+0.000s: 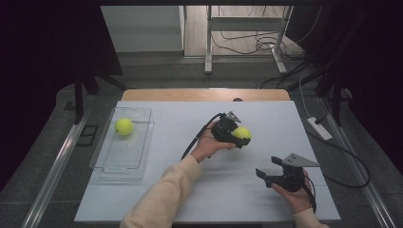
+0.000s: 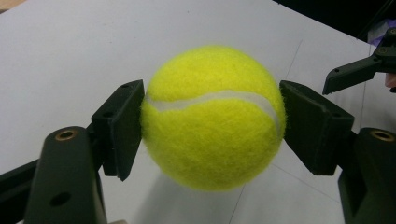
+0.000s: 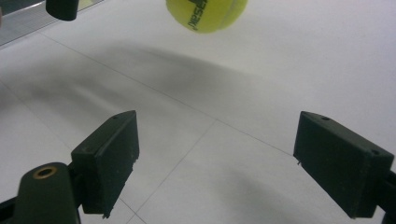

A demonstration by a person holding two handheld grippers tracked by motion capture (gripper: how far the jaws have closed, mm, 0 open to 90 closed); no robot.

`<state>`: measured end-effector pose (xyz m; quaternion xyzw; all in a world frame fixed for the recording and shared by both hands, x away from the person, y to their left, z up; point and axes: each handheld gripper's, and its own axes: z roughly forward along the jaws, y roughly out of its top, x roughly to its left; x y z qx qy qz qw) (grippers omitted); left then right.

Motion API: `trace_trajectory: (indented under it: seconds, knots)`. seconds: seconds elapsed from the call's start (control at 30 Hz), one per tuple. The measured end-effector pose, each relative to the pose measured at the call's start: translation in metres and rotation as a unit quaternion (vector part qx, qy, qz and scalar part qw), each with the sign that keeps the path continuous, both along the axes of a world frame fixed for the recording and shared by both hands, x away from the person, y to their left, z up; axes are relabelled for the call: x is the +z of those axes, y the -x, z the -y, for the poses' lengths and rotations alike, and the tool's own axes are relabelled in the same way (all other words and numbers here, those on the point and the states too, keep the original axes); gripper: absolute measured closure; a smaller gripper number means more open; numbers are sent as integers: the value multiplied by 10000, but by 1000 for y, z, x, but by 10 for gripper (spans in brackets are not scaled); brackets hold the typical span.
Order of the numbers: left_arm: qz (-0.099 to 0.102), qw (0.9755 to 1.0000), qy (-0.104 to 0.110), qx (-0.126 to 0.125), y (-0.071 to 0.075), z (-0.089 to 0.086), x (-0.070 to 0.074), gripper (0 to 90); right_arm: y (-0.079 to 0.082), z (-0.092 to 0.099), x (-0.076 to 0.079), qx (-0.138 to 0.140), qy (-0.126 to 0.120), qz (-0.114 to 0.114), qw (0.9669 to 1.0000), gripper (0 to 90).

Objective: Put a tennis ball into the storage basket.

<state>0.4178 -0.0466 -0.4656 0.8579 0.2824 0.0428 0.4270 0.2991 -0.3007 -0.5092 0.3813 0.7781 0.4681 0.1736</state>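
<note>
We see the left claw (image 1: 236, 135) clenched on a yellow tennis ball (image 1: 242, 133), held above the middle of the white surface (image 1: 247, 190). In the left gripper view, both black pads (image 2: 122, 128) press the ball's (image 2: 212, 116) sides at about its widest line, and its shadow on the sheet below suggests it hangs clear of the surface. The right claw (image 1: 266, 172) rests low near the front right, its jaws spread wide with nothing between them.

We judge the main risk to be slipping: the ball is round and fuzzy, gripped only at two small patches, so a quick swing or tilt could roll it out and send it bouncing off the surface. If it is headed for the clear tray (image 1: 109, 172) at the left, where a second ball (image 1: 124, 126) already lies, a release from high up could bounce it out or knock that other ball.

The high view gives us the tray and both hands together. The left gripper view gives us the pad contact and the ball's white seam. The right gripper view gives us dark printed lettering on the ball (image 3: 206, 14), and its own open pads (image 3: 108, 161).
</note>
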Motion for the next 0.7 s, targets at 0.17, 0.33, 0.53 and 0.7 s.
trace_trajectory:
  seconds: [0.17, 0.33, 0.53, 0.7]
  knots:
    - [26, 10000, 83, 49, 3, -7, 3, 275, 0, 0, 0, -5, 3, -8, 10000, 145]
    - [91, 9997, 180, 124, 7, -15, 8, 274, 0, 0, 0, -8, 16, 4, 10000, 146]
    - [130, 9995, 234, 173, 9, -21, 10, 274, 0, 0, 0, -13, 30, 4, 10000, 146]
    - [162, 9993, 277, 212, 10, -25, 12, 274, 0, 0, 0, -16, 33, 5, 10000, 146]
